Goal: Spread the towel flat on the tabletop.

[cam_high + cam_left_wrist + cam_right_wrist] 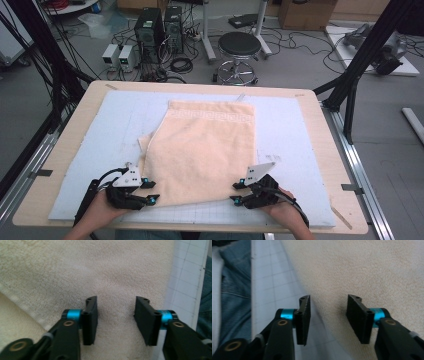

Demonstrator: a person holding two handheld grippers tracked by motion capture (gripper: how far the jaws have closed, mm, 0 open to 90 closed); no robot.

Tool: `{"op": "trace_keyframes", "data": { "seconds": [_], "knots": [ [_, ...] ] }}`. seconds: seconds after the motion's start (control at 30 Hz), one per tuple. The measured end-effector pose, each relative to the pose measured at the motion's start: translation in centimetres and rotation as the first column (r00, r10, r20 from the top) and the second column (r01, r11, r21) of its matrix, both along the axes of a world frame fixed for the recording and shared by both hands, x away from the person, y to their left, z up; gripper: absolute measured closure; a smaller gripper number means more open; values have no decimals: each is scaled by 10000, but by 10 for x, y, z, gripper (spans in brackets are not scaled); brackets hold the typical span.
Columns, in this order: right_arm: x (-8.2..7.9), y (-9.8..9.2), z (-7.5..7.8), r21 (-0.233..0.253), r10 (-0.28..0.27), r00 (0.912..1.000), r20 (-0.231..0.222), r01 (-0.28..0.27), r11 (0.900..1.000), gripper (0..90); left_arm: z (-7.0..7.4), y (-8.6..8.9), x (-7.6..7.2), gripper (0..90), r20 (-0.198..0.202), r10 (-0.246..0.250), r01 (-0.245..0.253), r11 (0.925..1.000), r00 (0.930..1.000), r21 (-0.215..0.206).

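Cables, a stool (239, 46) and computer towers (160, 27) crowd the floor beyond my bench (330, 150), where the towel (202, 150) lies on a gridded mat (290, 125), both grippers (149, 191) (239, 192) gaping at its near corners.

The towel (202, 150) is a pale peach terry cloth one, lying flat on the table and folded over on itself, so a bit of the lower layer pokes out along its left edge as a lighter strip. There's a woven patterned band running across near its far end. The near left corner sits right between the parted jaws of the left claw (151, 191), which show cloth under both tips in the left gripper view. The near right corner lies at the right claw (236, 192), also spread wide, with the towel's edge passing between its two tips. The surface looks fuzzy and mostly smooth, no big wrinkles.
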State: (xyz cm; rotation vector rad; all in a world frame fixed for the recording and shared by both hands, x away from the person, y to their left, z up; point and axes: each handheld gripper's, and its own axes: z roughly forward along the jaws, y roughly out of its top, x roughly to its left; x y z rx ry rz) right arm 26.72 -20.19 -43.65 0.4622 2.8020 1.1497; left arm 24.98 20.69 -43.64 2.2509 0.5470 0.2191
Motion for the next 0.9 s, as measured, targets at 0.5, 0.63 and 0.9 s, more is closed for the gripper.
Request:
{"op": "trace_keyframes", "data": {
  "seconds": [0.5, 0.63, 0.9],
  "knots": [
    [18, -5, 68, 453, -274, 9915, 1273, 218, 9987, 843, 74, 1, 29, 855, 1373, 1301, -1121, 9849, 9819, -1315],
    [55, -1, 92, 664, -1024, 9820, 1589, 928, 9935, 844, 91, 7, 86, 857, 1254, 3003, -2742, 9427, 9456, -1901],
    [148, 13, 97, 827, -3016, 9491, 910, 2946, 9520, 659, 93, 3, 146, 677, 937, 4668, -4446, 8755, 8794, -1894]
  ]
}}
